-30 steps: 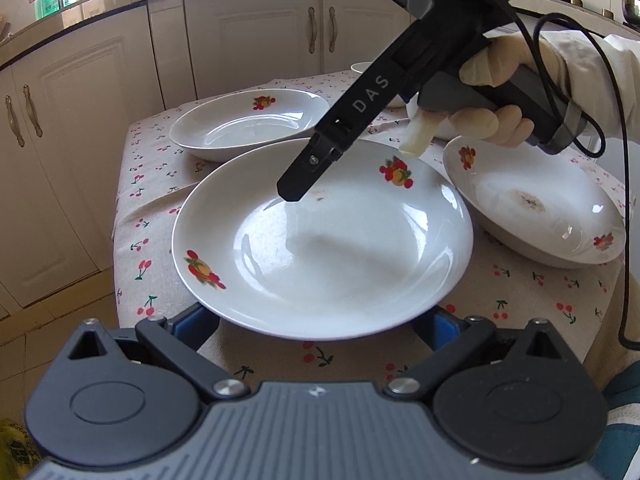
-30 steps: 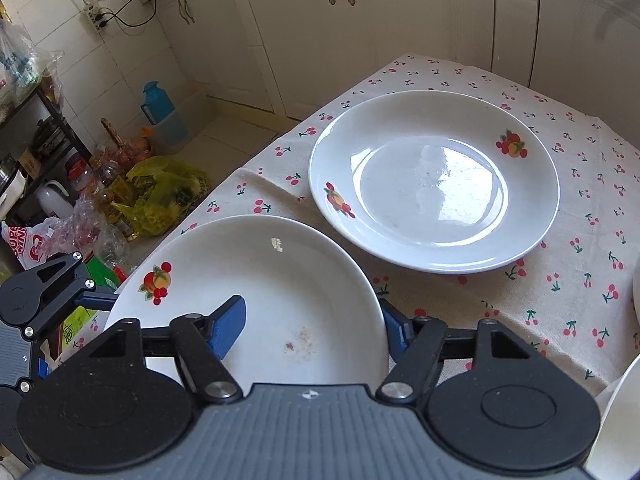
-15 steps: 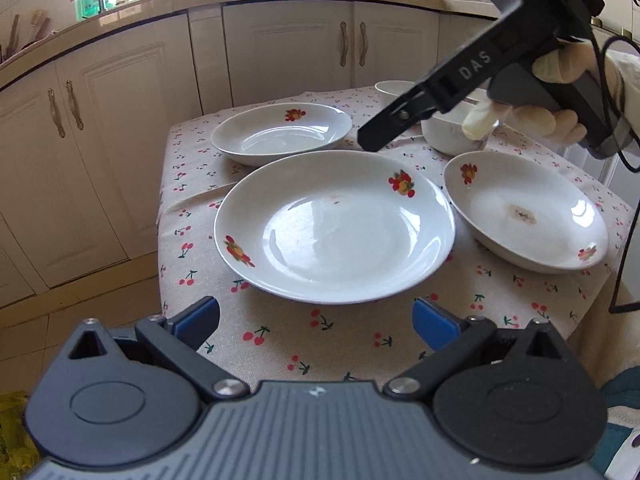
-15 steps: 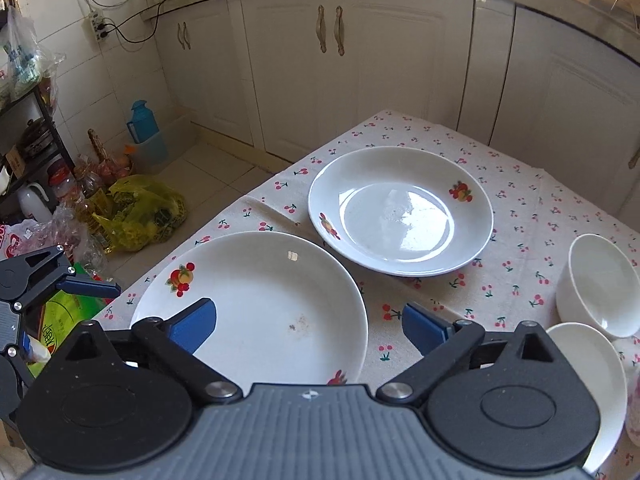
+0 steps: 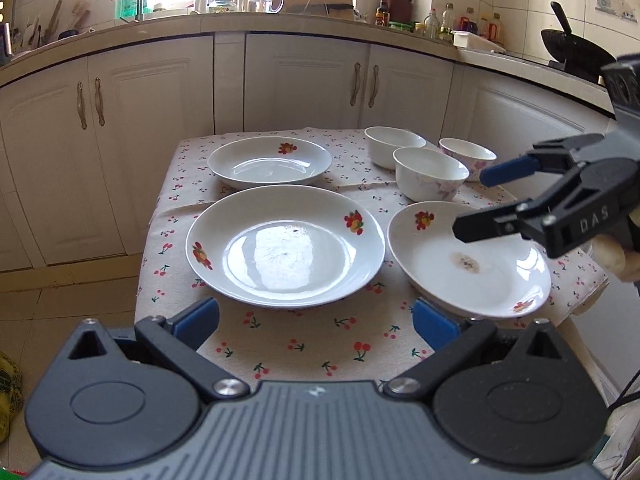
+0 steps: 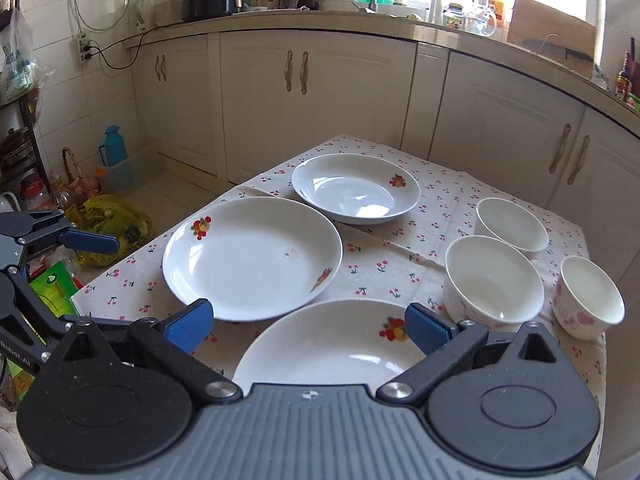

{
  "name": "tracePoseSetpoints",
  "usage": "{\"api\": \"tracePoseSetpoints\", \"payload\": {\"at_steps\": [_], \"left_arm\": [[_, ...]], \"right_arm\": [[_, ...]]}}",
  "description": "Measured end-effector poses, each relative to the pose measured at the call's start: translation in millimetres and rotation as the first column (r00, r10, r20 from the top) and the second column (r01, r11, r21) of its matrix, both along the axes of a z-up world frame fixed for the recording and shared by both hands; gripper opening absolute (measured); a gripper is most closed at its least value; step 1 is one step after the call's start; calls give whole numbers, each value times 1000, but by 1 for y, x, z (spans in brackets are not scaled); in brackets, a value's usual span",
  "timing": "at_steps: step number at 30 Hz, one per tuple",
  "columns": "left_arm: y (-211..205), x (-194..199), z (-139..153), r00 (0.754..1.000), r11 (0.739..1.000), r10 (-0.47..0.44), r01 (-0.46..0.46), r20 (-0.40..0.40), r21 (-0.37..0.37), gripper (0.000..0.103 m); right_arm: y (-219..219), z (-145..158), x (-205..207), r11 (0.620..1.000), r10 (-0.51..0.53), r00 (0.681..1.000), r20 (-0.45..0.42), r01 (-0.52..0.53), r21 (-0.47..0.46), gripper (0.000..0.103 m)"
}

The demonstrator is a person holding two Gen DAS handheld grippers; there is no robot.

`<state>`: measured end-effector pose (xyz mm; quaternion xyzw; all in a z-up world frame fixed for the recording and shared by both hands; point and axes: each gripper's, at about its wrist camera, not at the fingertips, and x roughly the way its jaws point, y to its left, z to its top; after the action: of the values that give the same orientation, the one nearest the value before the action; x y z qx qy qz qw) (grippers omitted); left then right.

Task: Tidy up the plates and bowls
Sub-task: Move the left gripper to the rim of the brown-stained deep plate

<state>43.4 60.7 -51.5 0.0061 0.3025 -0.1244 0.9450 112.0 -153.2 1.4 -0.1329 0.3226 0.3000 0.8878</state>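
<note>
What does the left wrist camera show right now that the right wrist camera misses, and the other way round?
Only the left wrist view shows the black wok on the counter and the whole stained plate under the open right gripper.

Only the right wrist view shows the blue jug and yellow bag on the floor, plus a finger of the left gripper from outside.

Both show the big plate, the far plate, three bowls and the cherry tablecloth.
</note>
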Motion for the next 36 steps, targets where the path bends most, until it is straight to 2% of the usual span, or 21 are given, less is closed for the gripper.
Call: {"api": "tracePoseSetpoints", "payload": {"at_steps": [8,15,26,32,36], "left_arm": [[-21,-8,-1,1000,1000,-26,26,10,10,102],[-36,-9,-3,998,997,-66,66,1,26,102],[-43,-5,-1,997,997,-76,76,-18,9,102],[-44,6,1,995,996,-87,87,-45,-9,102],[-48,18,4,991,993,-119,119,-58,6,102]], "right_arm": [[-33,-19,-46,993,-118,992,43,119,-22,103],[-56,-37,-68,983,-182,983,-1,182,4,103],[-71,-64,-70,980,-198,977,-75,196,-32,103],[-70,-77,-58,976,-215,973,-82,211,-50,103],[-72,-80,-51,979,-202,976,-85,199,-50,103]]}}
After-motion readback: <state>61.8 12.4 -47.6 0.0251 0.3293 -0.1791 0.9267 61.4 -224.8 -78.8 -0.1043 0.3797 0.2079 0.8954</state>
